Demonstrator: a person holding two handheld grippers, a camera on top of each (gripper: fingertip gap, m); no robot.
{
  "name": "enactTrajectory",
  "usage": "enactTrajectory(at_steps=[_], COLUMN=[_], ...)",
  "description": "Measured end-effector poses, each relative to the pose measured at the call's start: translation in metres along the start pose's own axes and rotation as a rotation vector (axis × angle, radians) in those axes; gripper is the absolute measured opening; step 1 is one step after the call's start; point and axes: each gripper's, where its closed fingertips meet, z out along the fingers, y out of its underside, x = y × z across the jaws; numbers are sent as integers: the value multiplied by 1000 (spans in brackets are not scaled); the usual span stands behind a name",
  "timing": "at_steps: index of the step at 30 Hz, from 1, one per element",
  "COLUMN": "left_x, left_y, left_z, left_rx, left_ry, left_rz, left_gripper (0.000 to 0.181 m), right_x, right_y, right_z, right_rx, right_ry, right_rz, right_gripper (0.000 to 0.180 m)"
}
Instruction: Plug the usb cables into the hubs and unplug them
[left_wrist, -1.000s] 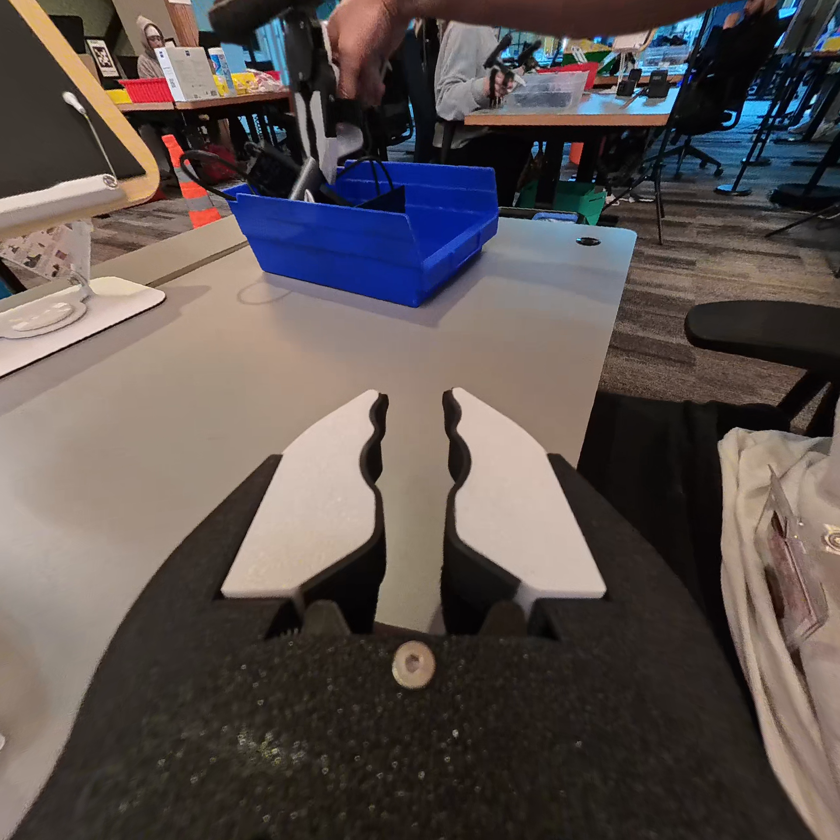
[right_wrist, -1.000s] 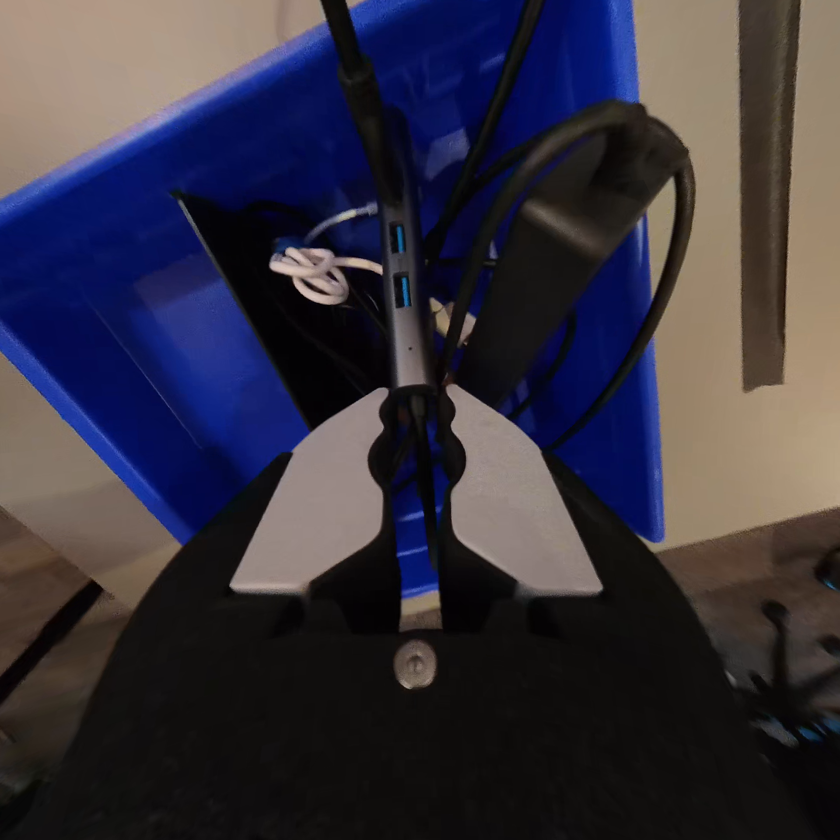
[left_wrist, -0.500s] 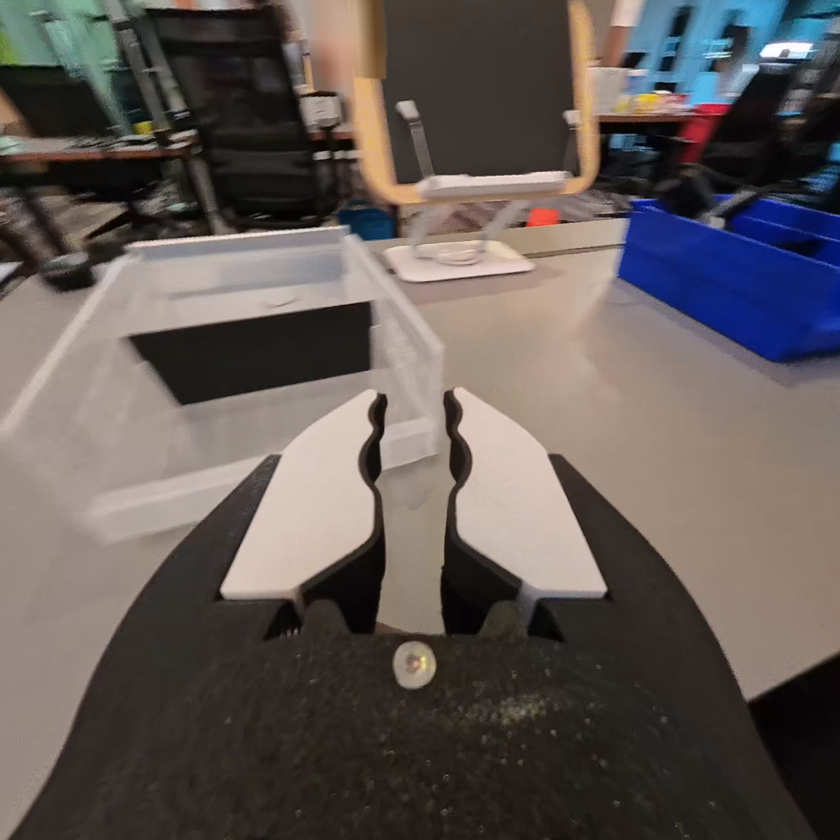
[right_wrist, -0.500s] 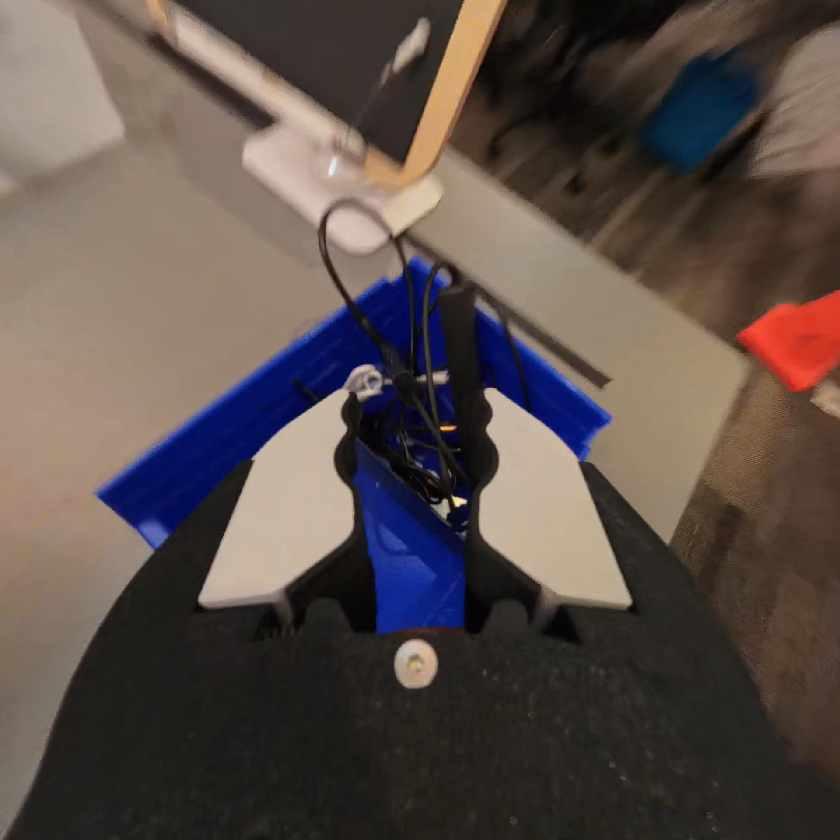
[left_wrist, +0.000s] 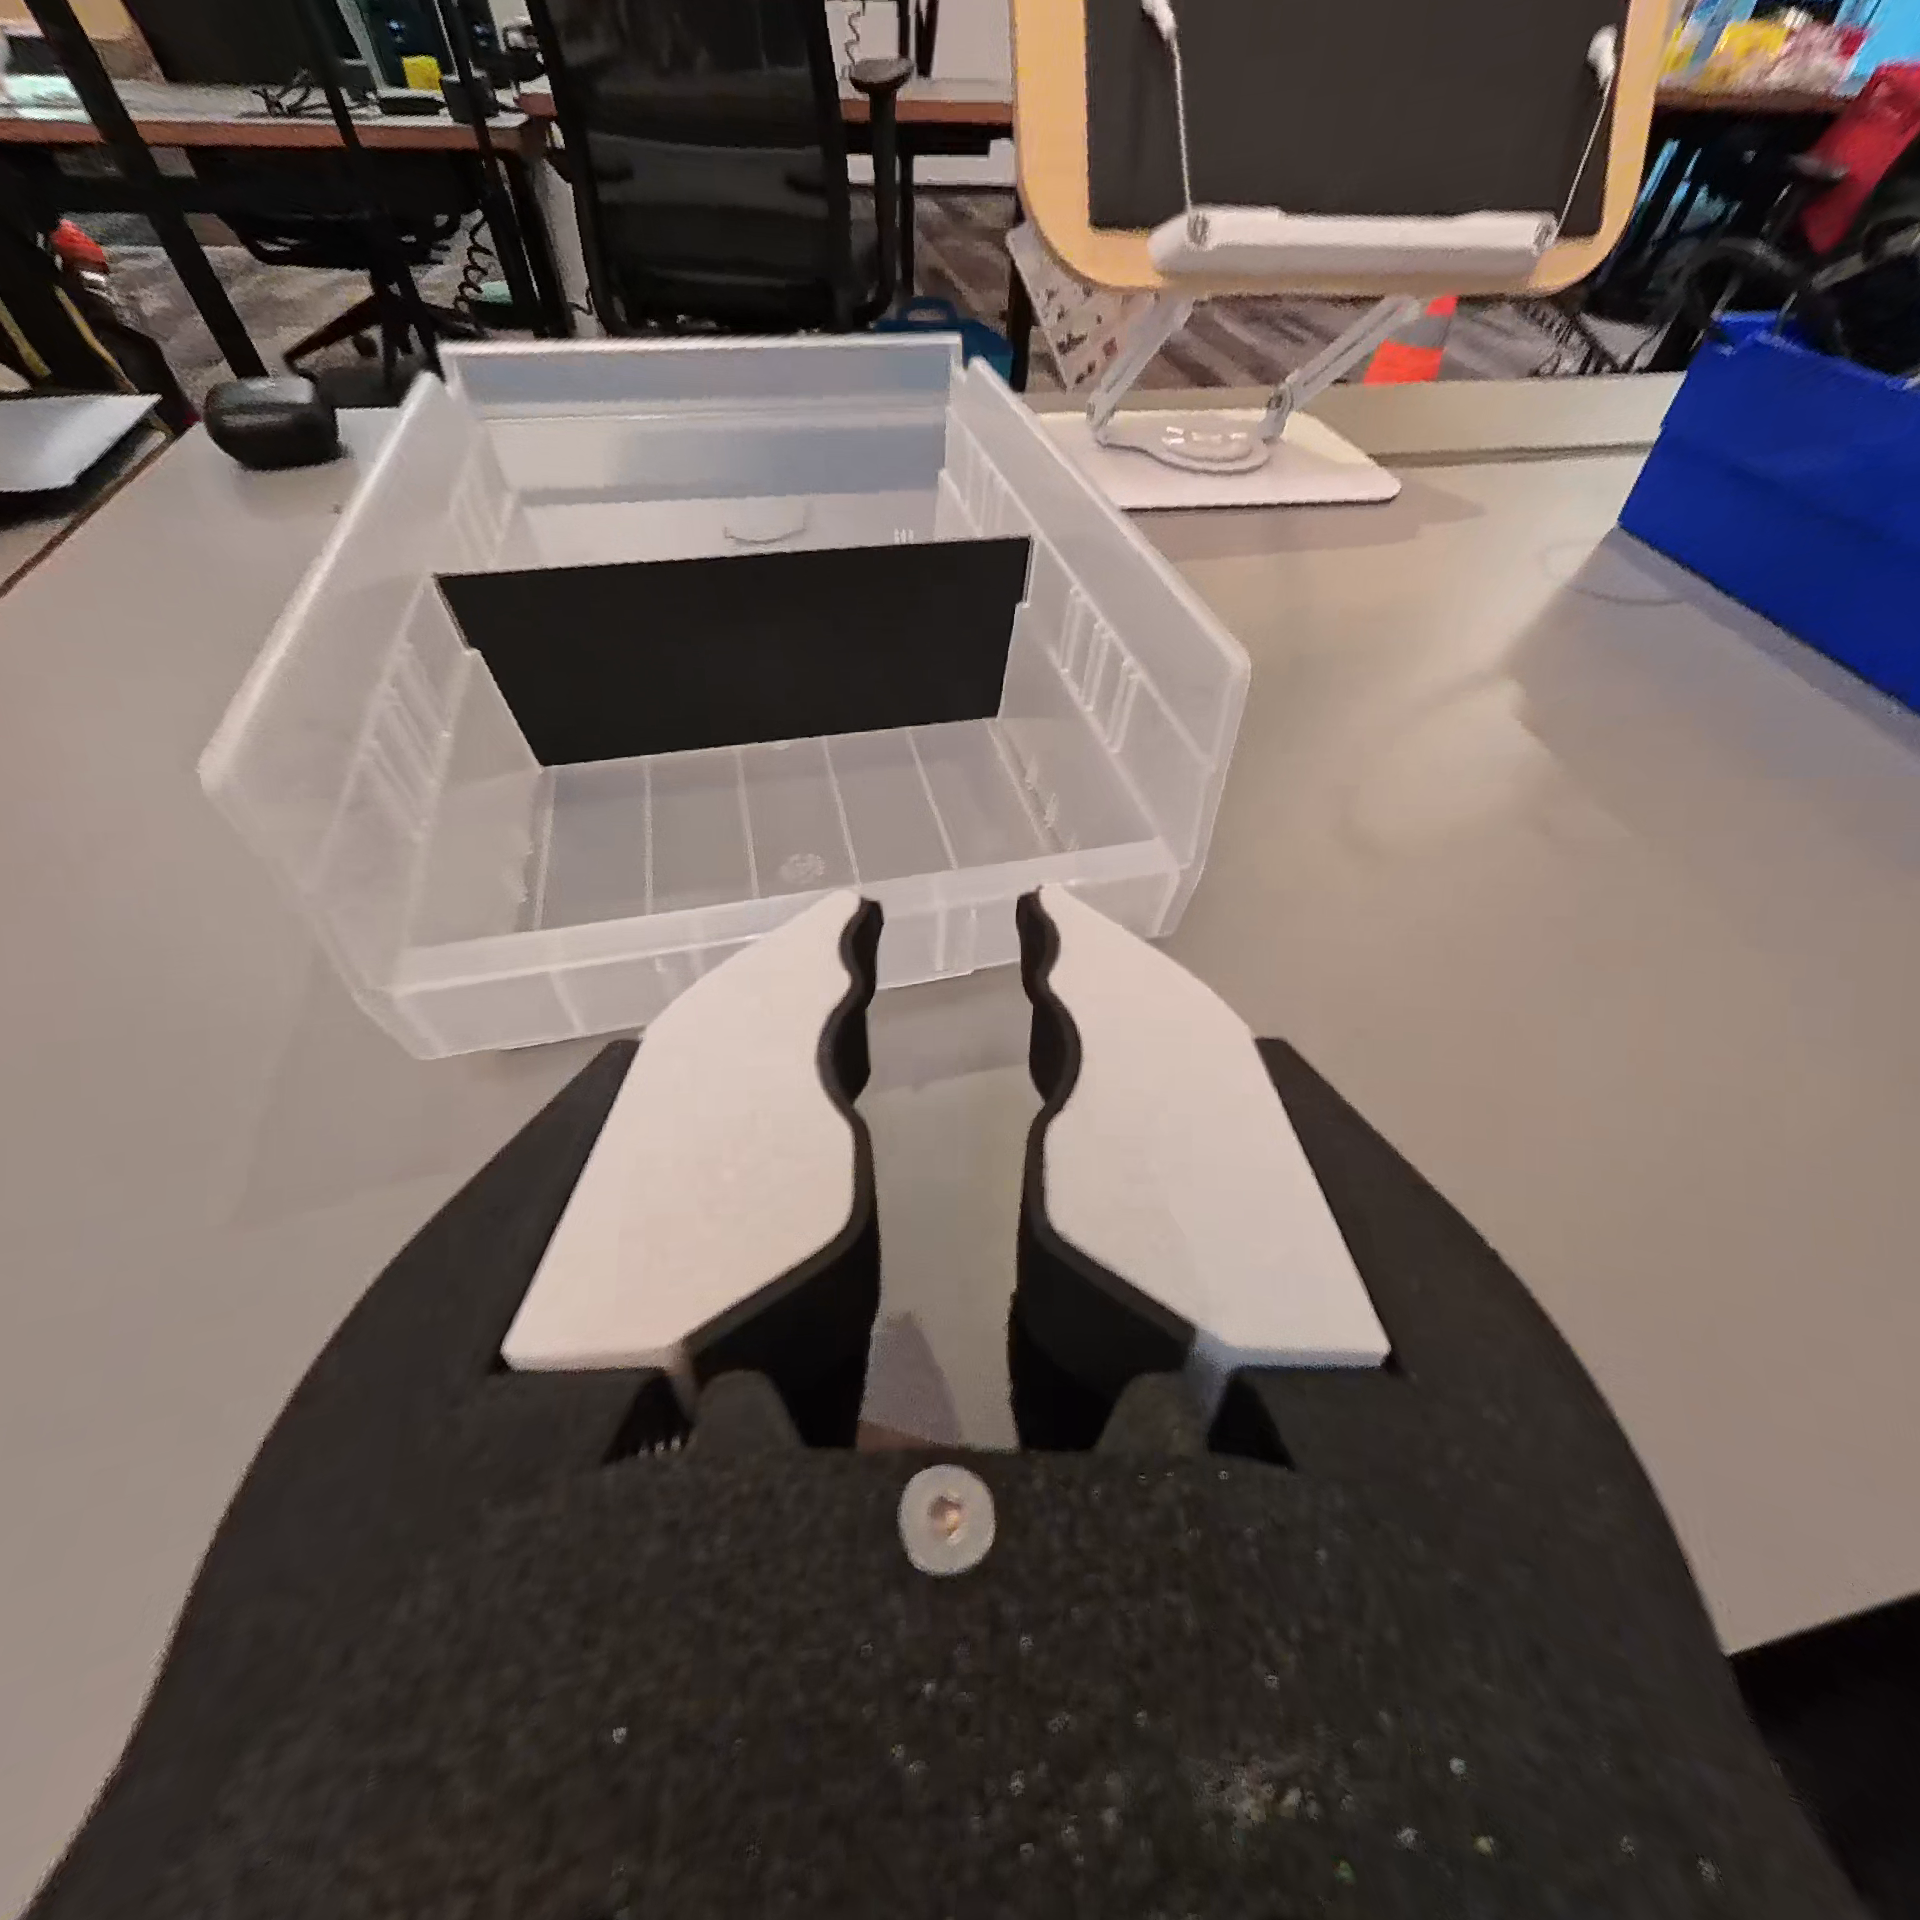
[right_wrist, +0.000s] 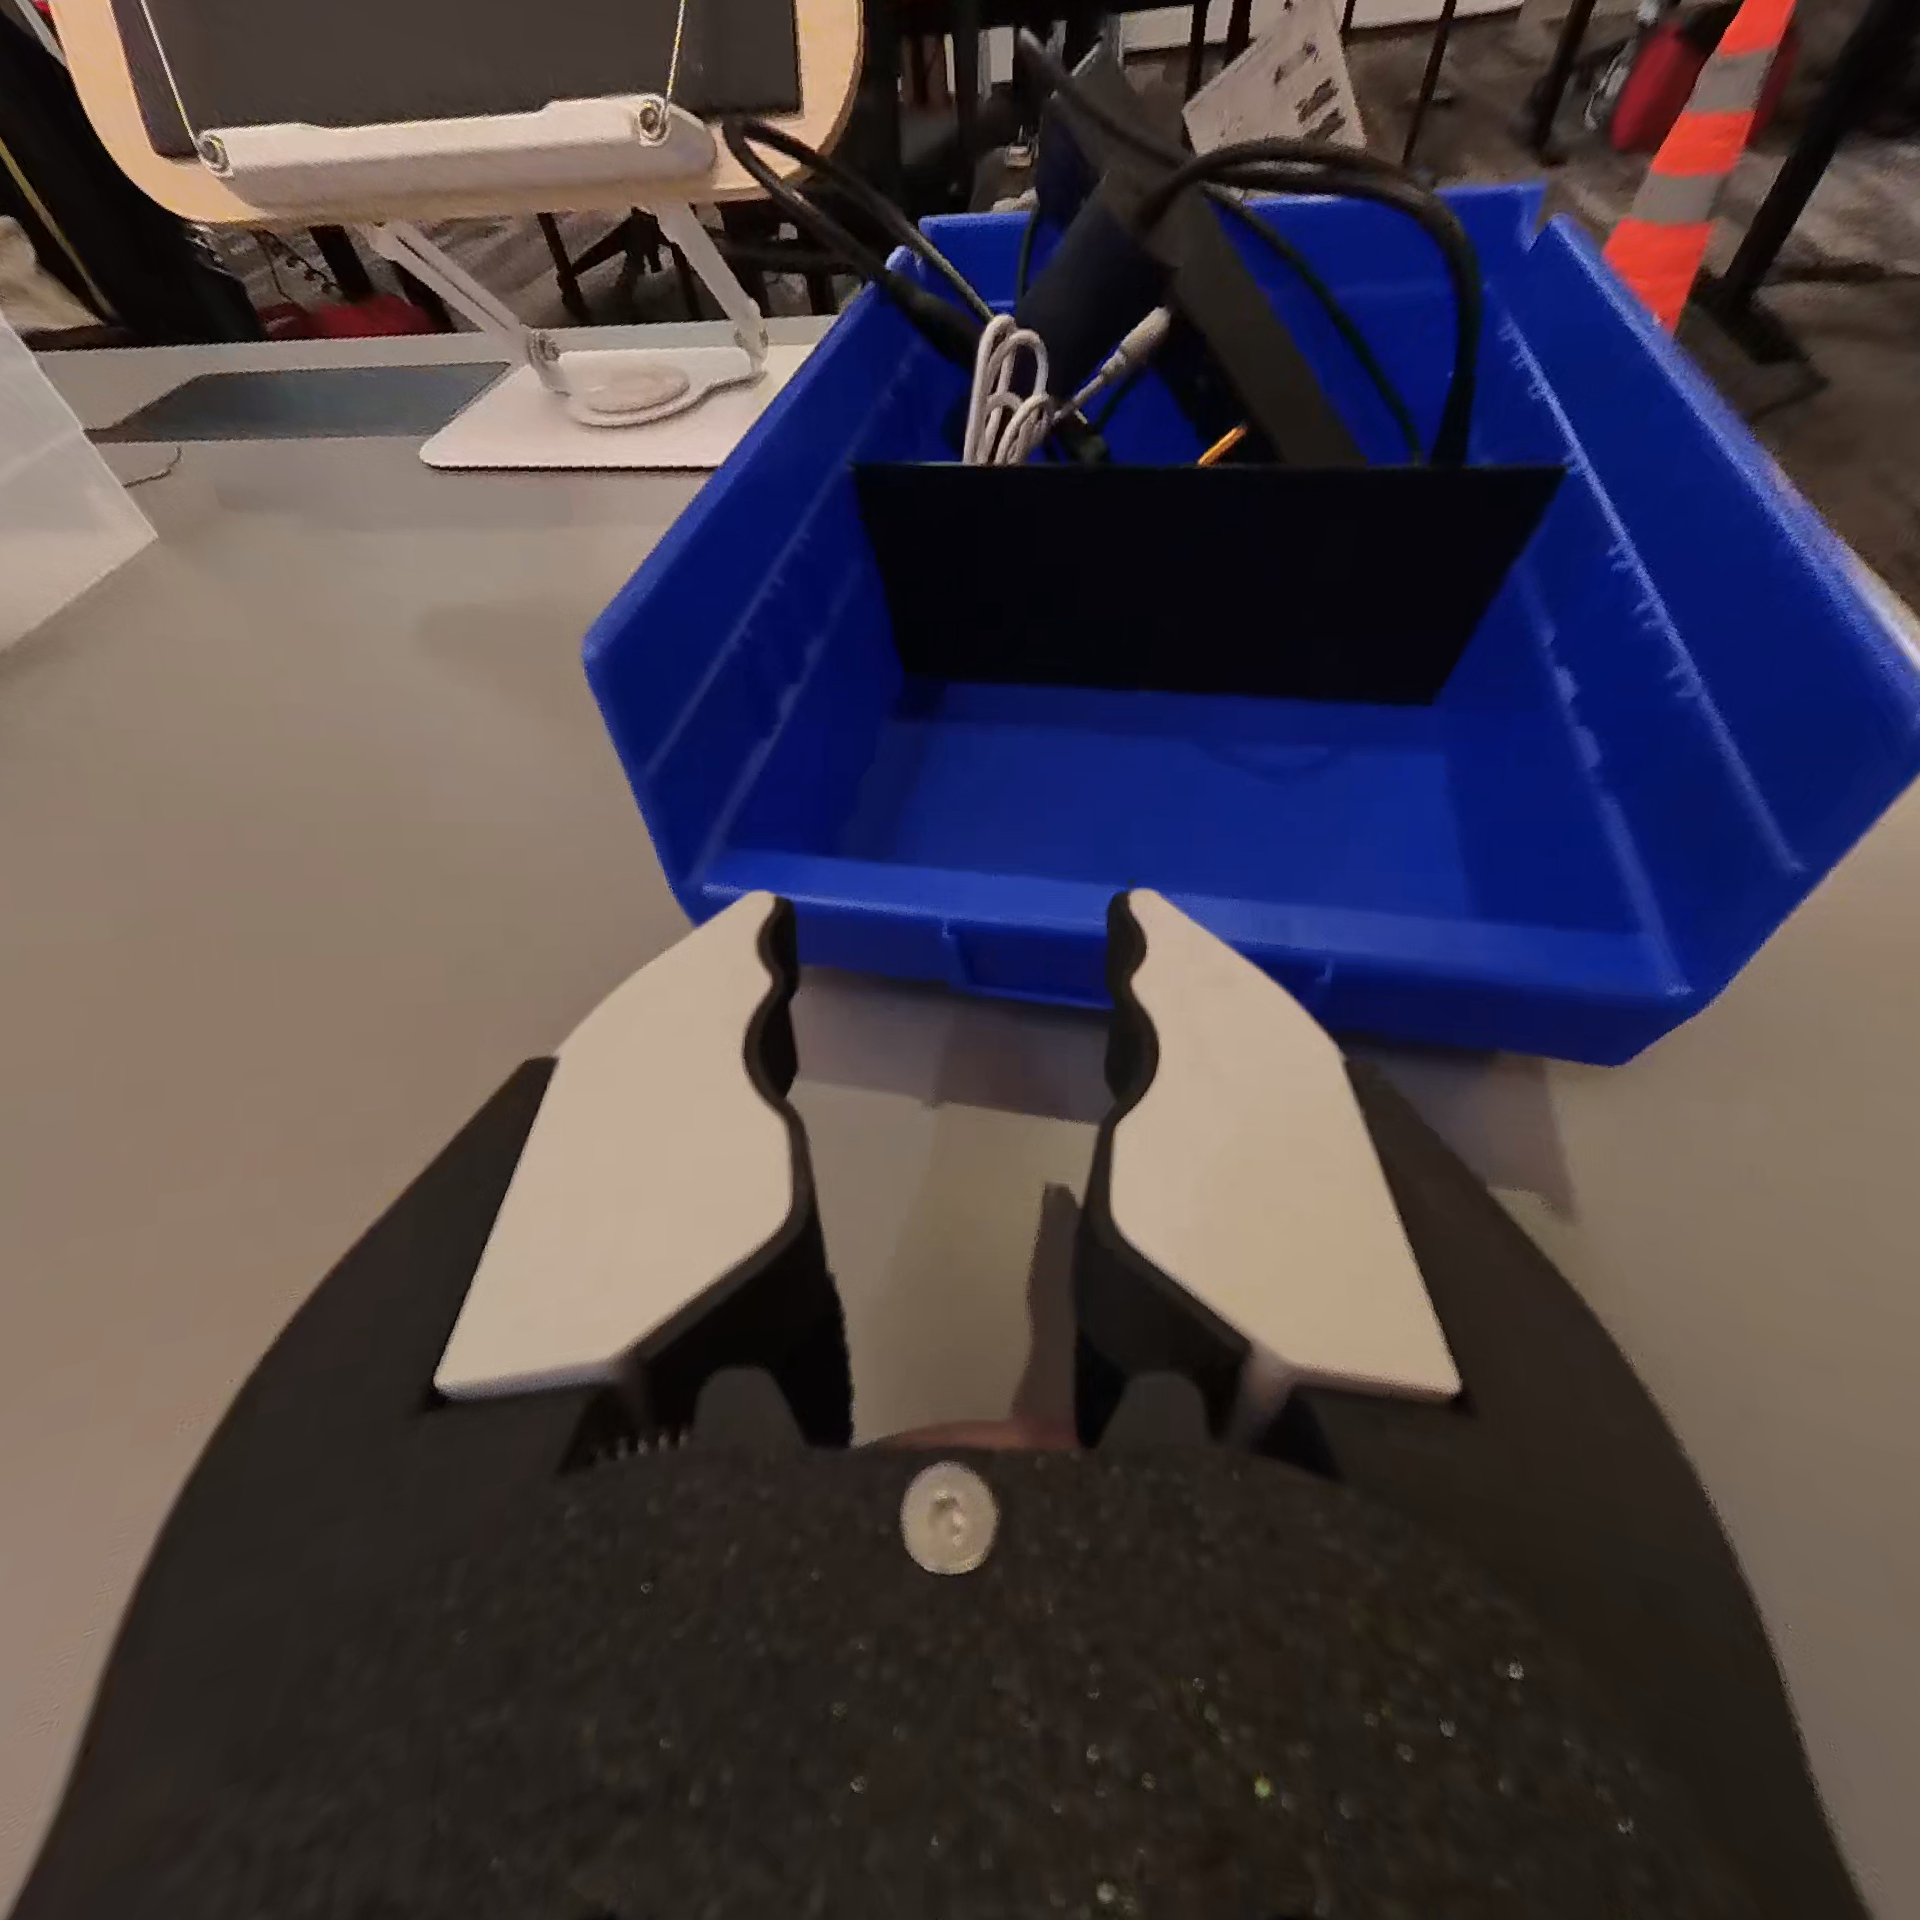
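The right gripper (right_wrist: 943, 914), parted and empty like the left gripper (left_wrist: 948, 914), is facing the nearer blue bin (right_wrist: 1714, 748), whose hubs (right_wrist: 1236, 301) are leaning upright behind its black divider (right_wrist: 1195, 582).

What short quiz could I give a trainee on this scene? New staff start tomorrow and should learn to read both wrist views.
1. True or false: the right tongs hold a cable.
2. Multiple choice: where do the cables and hubs lie in the blue bin? A) front compartment B) behind the black divider C) on the table
3. Fill in: the clear bin before the left tongs holds nothing but a black ____.

Key: 1. False, they are open with nothing between them. 2. B. 3. Divider.
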Motion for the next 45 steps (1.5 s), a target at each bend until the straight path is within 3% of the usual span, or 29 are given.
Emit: enactTrajectory(at_steps=[16,21,23,25,31,33,36,38,41,43,45], left_x=[15,17,19,21,34,42,66,108,205,261,304], left_y=[6,7,7,8,9,8,1,-14,-29,-33,-37], left_z=[7,8,8,9,10,9,14,23,49,80,120], left_rx=[-39,-45,-43,-46,-46,-38,-18,20,-7,-60,-90], left_ry=[43,56,57,59,95,121,157,252,466,546,581], left_rz=[9,-11,3,26,64,58,40,10,90,136,182], left_gripper=[26,26,26,26,26,26,26,31,51,68,69], right_x=[13,-9,-46,-76,-101,-110,-136,-150,-130,-89,-33], right_y=[3,0,2,0,-20,-22,-18,-24,-48,-58,-50], right_z=[1,-1,3,16,68,72,51,23,-17,-38,-51], right_rx=[8,15,-10,-33,-88,-116,-124,-102,41,153,180], right_ry=[-3,-57,-194,-269,-211,-256,-437,-547,-429,-204,77], right_rz=[50,-45,-74,-55,-55,-71,-97,-30,-4,-52,-32], right_gripper=[53,53,59,79,89,84,52,39,72,72,66])
